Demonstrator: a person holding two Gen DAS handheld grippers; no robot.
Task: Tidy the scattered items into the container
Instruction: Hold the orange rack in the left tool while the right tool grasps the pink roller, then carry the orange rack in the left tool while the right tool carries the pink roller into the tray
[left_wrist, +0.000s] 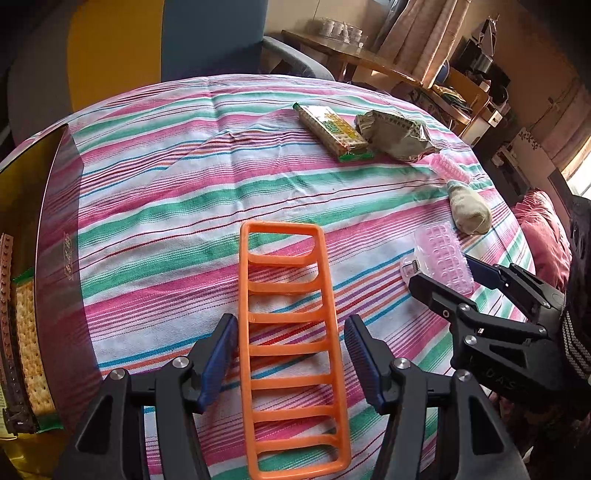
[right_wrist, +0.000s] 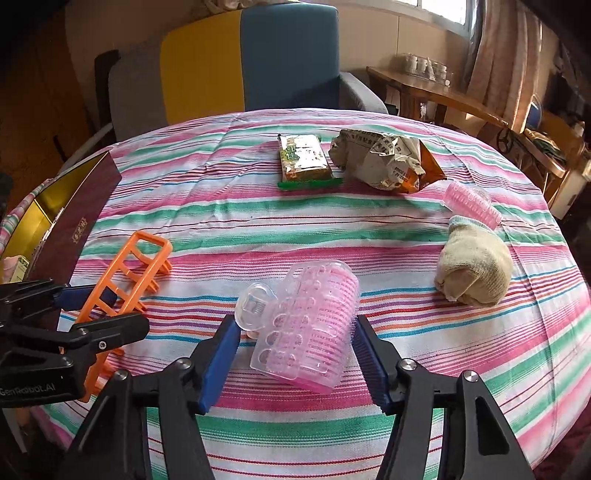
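An orange plastic rack lies on the striped tablecloth between the open fingers of my left gripper; it also shows in the right wrist view. A pink hair roller with a clear clip lies between the open fingers of my right gripper, and shows in the left wrist view. The dark red box with a gold inside stands at the left and holds a cracker pack and a brown strip.
At the far side lie a cracker pack, a crumpled snack bag, a second pink roller and a rolled beige sock. A chair stands behind the table; a wooden side table is at the right.
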